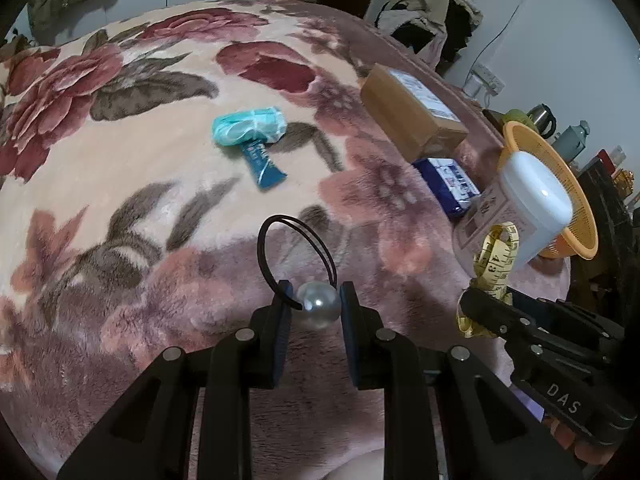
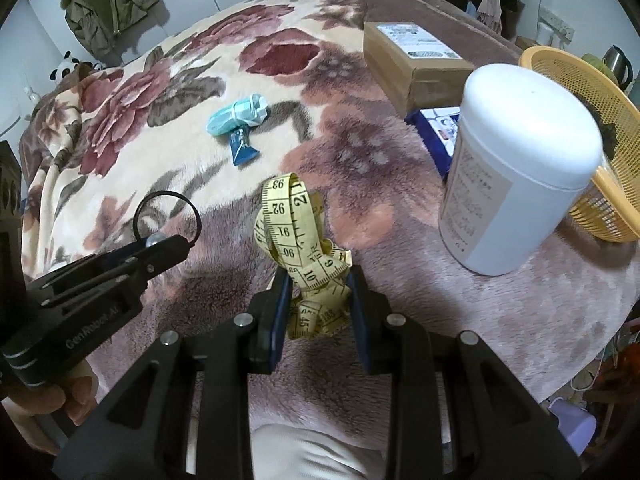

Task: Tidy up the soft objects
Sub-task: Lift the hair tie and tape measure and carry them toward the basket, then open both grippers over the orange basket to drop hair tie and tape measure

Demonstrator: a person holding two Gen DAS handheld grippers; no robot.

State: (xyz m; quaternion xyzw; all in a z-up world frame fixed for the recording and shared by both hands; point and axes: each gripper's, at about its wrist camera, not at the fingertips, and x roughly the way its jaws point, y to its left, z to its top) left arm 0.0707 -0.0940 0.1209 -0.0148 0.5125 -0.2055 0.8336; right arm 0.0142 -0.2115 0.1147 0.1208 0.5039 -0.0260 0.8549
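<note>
My left gripper is shut on a black hair tie with a pearl bead; its loop stands up above the fingers, clear of the floral blanket. My right gripper is shut on a bundled yellow measuring tape, also held off the bed. Each gripper shows in the other's view: the right one with the tape, the left one with the hair tie. A teal face mask and a blue tube lie further out on the blanket.
At the right stand a white canister, an orange basket, a cardboard box and a blue packet. A hand holds the left gripper's handle. Clothes hang at the back wall.
</note>
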